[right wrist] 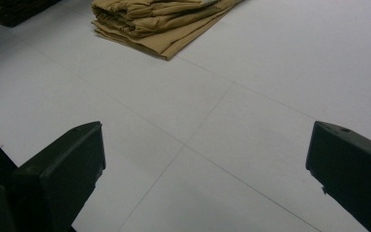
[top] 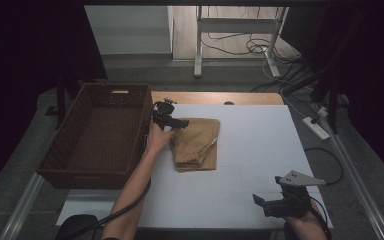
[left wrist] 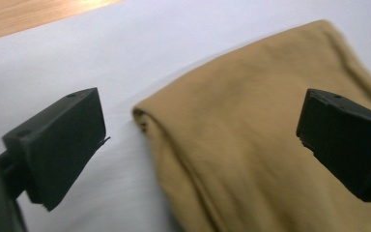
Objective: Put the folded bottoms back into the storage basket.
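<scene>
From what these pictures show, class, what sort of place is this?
Probably a lab or workshop set up for recording, not a home. A white board covers the work table, loose cables trail over the floor by a desk frame, and a power strip lies beside it.

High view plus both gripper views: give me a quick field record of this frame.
surface: white table top
garment: folded tan cloth, lying flat
basket: brown wicker basket, left of cloth, nothing seen inside
left gripper: open, jaws straddling the cloth's folded corner, not clamped
right gripper: open, near the table's front right edge, apart from cloth
</scene>
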Motion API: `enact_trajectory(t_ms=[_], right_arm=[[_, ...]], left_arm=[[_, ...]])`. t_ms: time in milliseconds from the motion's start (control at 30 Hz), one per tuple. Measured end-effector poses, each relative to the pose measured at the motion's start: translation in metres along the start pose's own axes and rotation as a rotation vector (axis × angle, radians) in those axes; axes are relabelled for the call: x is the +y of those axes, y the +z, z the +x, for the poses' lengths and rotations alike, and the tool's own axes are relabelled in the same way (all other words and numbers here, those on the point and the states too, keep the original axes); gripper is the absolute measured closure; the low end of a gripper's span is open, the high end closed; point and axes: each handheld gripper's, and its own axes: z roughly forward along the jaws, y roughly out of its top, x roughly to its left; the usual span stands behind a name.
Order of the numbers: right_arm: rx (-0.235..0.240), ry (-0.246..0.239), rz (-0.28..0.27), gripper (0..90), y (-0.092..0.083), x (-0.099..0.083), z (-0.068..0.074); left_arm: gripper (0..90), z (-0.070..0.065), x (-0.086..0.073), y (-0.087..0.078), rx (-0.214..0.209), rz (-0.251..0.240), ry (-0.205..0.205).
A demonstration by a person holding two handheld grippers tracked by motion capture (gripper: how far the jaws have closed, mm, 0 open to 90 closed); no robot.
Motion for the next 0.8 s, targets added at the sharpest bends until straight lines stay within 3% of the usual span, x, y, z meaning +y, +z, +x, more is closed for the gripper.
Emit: enact_trajectory(t_ms=[267,333,500,700,800], right_arm=[[0.002,-0.003,0.001,1.2,0.0,0.0,0.0],[0.003,-0.003,-0.001,1.1,0.0,0.0,0.0],[0.002,-0.002,-0.001,1.2,0.0,0.0,0.0],[-0.002,-0.007,-0.001,1.2,0.0,0.0,0.001],[-0.002,-0.011,0.002,1.2,0.0,0.0,0.001]], left_arm=[[13.3,0.01,0.0,0.015,0.072,0.064,-0.025],[15.8,0.012,0.0,0.02,0.107,0.094,-0.026],[15.1,0.011,-0.004,0.028,0.111,0.122,-0.008],[18.6,0.01,-0.004,0.027,0.107,0.123,-0.002],[32.1,0.006,-0.005,0.025,0.075,0.116,0.021]])
